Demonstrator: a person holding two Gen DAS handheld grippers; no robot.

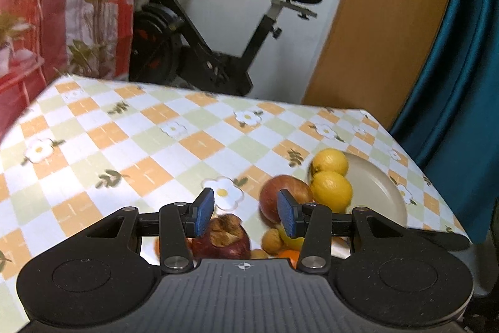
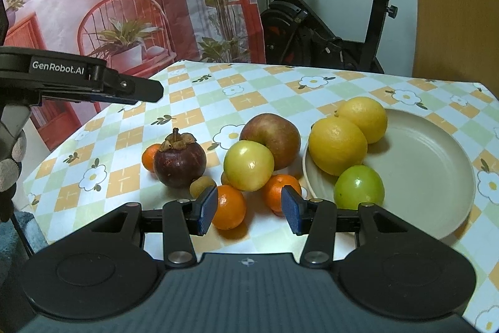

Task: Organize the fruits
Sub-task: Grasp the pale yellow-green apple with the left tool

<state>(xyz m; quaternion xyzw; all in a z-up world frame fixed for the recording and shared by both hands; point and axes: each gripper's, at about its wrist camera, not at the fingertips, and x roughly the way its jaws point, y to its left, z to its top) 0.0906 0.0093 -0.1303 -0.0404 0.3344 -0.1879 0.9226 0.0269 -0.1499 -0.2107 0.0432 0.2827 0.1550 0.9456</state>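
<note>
On the checked cloth, glossy mixed fruits cluster; both fingers parted, holding nothing.

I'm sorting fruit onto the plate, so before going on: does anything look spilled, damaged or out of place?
Nothing is spilled or damaged. Only three fruits are on the plate: two lemons and a green fruit. The apple, mangosteen, oranges and the rest lie loose on the tablecloth beside it.

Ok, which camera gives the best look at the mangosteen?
The right wrist view: the mangosteen stands whole and unobstructed on the tablecloth. In the left wrist view the mangosteen sits low between the fingers, partly hidden by the gripper body.
</note>
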